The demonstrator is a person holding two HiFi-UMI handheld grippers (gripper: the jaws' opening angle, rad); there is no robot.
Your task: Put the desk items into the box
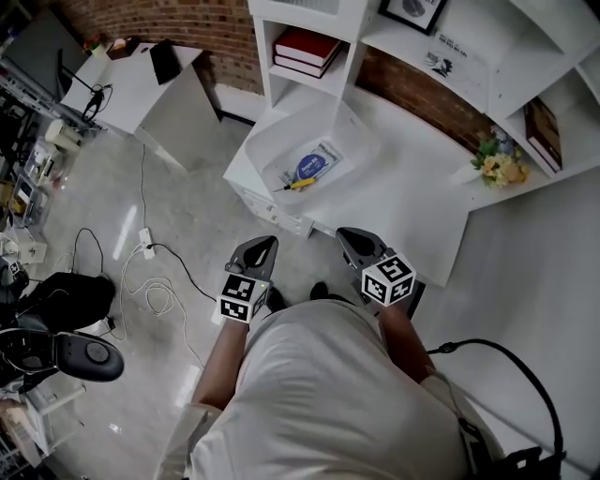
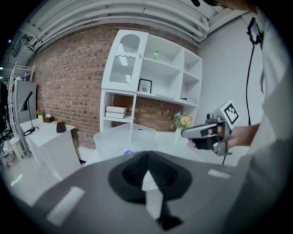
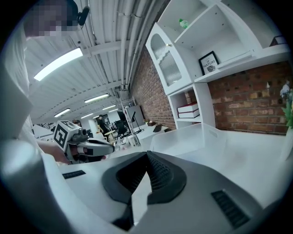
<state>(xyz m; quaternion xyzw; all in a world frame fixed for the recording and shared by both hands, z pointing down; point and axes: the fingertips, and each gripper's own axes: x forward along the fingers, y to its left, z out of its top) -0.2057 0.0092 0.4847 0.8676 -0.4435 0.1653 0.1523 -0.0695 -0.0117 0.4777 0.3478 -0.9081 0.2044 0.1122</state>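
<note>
A translucent white box (image 1: 281,141) stands on the left part of the white desk (image 1: 412,197). Inside it lie a blue-and-white packet (image 1: 314,164) and a yellow pen (image 1: 300,185). Both grippers are held close to the person's body, in front of the desk's near edge and apart from the box. My left gripper (image 1: 267,244) is shut and holds nothing. My right gripper (image 1: 349,234) is shut and empty too. The left gripper view shows the box (image 2: 116,137) ahead and the right gripper (image 2: 203,132) beside it. The right gripper view shows the box (image 3: 192,137) and the left gripper (image 3: 89,147).
White shelving (image 1: 319,19) behind the desk holds red books (image 1: 305,47), a framed picture (image 1: 412,11) and another book (image 1: 544,131). Yellow flowers (image 1: 502,167) stand at the desk's right. Cables and a power strip (image 1: 145,244) lie on the floor at left, near a second desk (image 1: 141,84).
</note>
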